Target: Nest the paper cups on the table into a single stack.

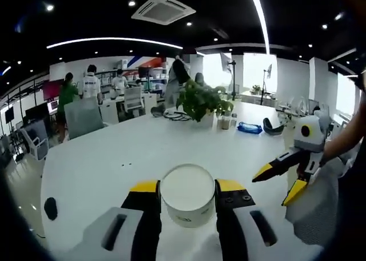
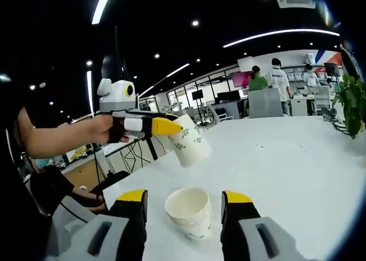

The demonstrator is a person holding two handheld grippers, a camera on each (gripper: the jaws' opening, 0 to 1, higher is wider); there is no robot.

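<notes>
Paper cups are seen in both views. One paper cup (image 1: 187, 195) is held between the yellow-tipped fingers of the left gripper (image 1: 187, 188), and its open mouth is turned toward the camera in the left gripper view. In the right gripper view, that same cup (image 2: 187, 140) is seen tilted in the air above the white worktop (image 2: 286, 164). It is pinched by the left gripper (image 2: 166, 125), which is held out level by a person's hand (image 2: 106, 129) with a bare forearm reaching in from the left.

A stack of cups (image 2: 190, 212) is seen standing between the fingers of the right gripper (image 2: 186, 201). The fingers are spread wide and are not touching the stack. In the left gripper view, the right gripper (image 1: 286, 181) is seen from the side with its fingers apart. A potted plant (image 1: 203, 101) is set farther back on the worktop.
</notes>
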